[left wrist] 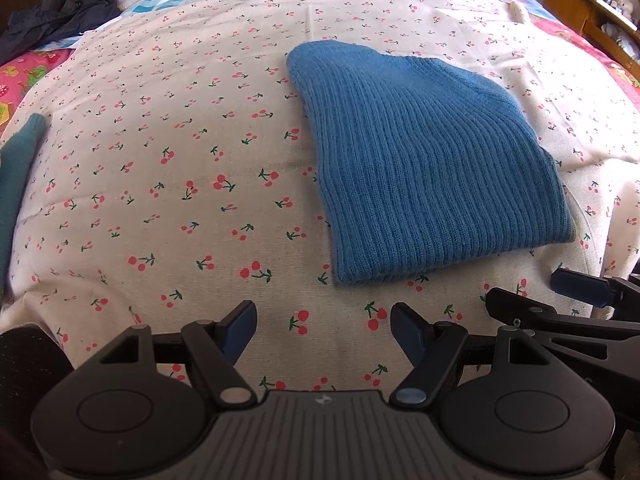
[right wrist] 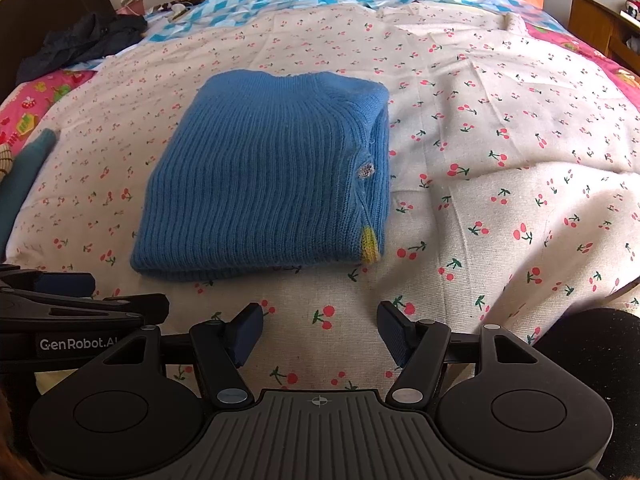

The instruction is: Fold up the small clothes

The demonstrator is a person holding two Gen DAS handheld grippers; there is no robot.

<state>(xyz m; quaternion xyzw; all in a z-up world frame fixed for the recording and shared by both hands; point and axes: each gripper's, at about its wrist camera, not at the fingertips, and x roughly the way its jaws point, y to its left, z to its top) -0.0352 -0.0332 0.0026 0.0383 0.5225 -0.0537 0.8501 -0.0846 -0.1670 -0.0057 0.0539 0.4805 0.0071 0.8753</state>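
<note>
- One folded blue sweater (right wrist: pixel 264 184) on bed sheet (right wrist: pixel 500 140).
- Two tongs, left tongs (left wrist: pixel 323 330) and right tongs (right wrist: pixel 320 330), both spread apart, empty.
- "GenRobot.AI" printed on left tongs.

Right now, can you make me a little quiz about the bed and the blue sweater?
1. True or false: the blue sweater is folded and lies on the cherry-print sheet.
2. Which gripper is holding the sweater?
A. the left gripper
B. the right gripper
C. neither one
3. Fill in the word: the little stripe at the sweater's near right corner is ____.

Key:
1. True; it lies flat in a neat stack.
2. C; both sets of fingers are open and sit in front of the sweater without touching it.
3. Yellow.
</note>
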